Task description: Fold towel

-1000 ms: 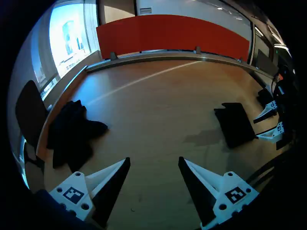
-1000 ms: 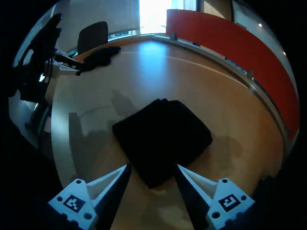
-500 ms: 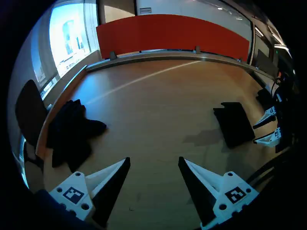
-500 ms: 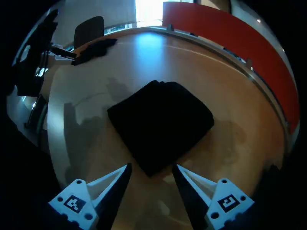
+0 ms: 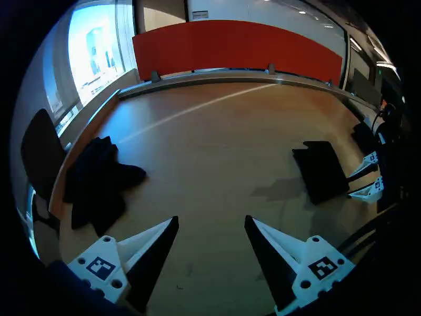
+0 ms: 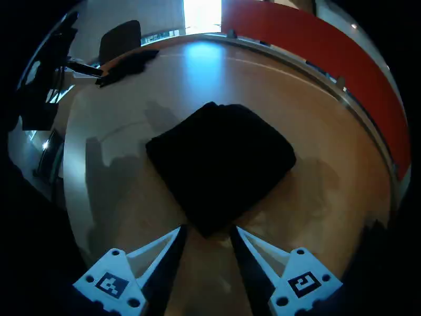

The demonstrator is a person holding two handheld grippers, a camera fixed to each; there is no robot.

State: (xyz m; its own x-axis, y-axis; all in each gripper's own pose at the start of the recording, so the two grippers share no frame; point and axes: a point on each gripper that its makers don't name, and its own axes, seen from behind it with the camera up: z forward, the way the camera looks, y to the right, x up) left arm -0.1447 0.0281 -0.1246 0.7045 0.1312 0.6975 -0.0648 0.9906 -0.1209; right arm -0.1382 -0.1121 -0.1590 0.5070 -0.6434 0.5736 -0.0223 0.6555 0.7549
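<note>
Apparently R gripper (image 6: 207,229) straddles towel (image 6: 221,158) corner.

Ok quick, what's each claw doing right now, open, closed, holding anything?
Left claw: open wide, holding nothing, over the table.
Right claw: narrowly open, tips straddling the near corner of the folded towel; not clearly gripping it.

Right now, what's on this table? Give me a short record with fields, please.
Surface: wooden table, with a red partition along its far edge
Folded item: black towel, folded flat
Unfolded item: crumpled dark cloth near the table's edge, by a dark chair
Right gripper: jaws apart, the towel's near corner at their tips
Left gripper: jaws apart over bare table, holding nothing
</note>
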